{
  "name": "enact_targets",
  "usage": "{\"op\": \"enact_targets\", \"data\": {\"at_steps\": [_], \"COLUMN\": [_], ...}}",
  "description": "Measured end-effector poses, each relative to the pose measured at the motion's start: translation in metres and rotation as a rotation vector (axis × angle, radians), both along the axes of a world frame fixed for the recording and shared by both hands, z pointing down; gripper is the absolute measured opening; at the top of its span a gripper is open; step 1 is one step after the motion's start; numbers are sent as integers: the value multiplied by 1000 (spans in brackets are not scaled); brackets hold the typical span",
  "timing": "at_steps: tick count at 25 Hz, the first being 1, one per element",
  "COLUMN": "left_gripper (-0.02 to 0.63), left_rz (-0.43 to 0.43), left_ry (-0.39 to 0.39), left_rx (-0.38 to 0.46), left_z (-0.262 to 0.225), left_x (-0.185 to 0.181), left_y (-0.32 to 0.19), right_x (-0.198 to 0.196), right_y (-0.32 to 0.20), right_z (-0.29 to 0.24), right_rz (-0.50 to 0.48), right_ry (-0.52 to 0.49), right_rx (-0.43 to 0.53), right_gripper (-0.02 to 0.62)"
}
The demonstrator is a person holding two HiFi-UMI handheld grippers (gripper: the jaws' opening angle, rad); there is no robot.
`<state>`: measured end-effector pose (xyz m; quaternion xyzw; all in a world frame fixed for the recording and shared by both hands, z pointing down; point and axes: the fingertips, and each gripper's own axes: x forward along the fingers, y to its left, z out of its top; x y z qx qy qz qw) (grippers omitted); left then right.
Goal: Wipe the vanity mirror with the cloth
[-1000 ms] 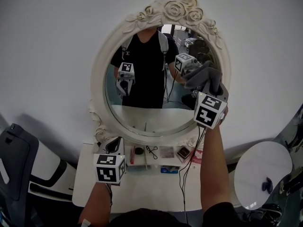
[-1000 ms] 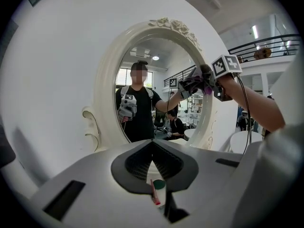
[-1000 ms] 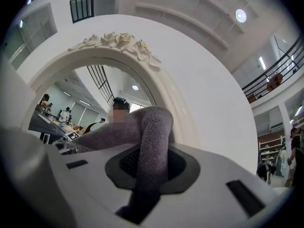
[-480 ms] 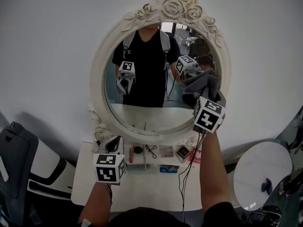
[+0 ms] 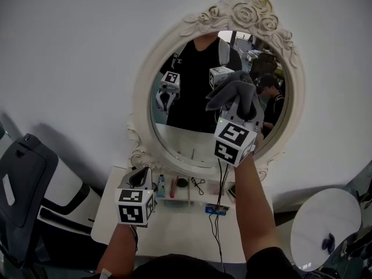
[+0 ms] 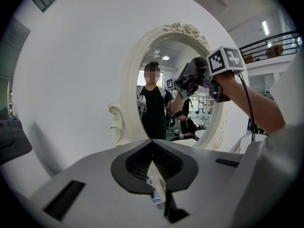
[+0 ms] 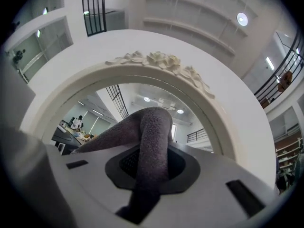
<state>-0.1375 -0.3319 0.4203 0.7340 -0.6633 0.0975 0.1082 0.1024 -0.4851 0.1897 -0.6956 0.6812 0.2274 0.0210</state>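
Cloth (image 5: 235, 92) in right gripper (image 5: 237, 116) meets mirror (image 5: 180, 138) above cluttered table (image 5: 174, 225).

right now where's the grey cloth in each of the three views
Head view: cloth right of centre, bunched in front of the mirror glass.
Left gripper view: upper right of centre, held up at the mirror.
Right gripper view: dead centre, clamped in the right gripper.
Shared landmark: the rose carving topping the mirror's frame.

Plain white wall (image 5: 70, 39) (white table (image 5: 180, 232) below)
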Motion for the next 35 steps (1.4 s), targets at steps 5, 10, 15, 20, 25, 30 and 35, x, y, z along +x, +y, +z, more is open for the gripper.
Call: {"op": "enact_targets", "data": {"at_steps": [5, 10, 15, 20, 25, 30, 35], "left_gripper": [3, 3, 3, 3, 3, 3, 3], "left_rz": [-89, -176, -234, -244, -230, -164, -84], "left_ry": [3, 4, 7, 8, 26, 20, 5], "left_rx": [-6, -4, -4, 1, -10, -18, -31], "left_z": [3, 3, 3, 2, 8, 10, 12], "left_x": [-42, -82, -110, -114, -108, -80, -43], "left_y": [20, 43, 59, 65, 61, 43, 21], "right_x": [-82, -168, -220, -249, -231, -173, -97], "right_y": [9, 18, 24, 28, 26, 20, 11], "right_z": [7, 25, 45, 66, 66, 68, 61], "right_rz": [-109, -244, -351, -393, -378, -319, -256], "right_ry": [73, 157, 225, 337, 360, 310, 224], "right_rx": [30, 35, 23, 14, 12, -5, -23], "right_gripper": [60, 60, 60, 60, 60, 61, 61]}}
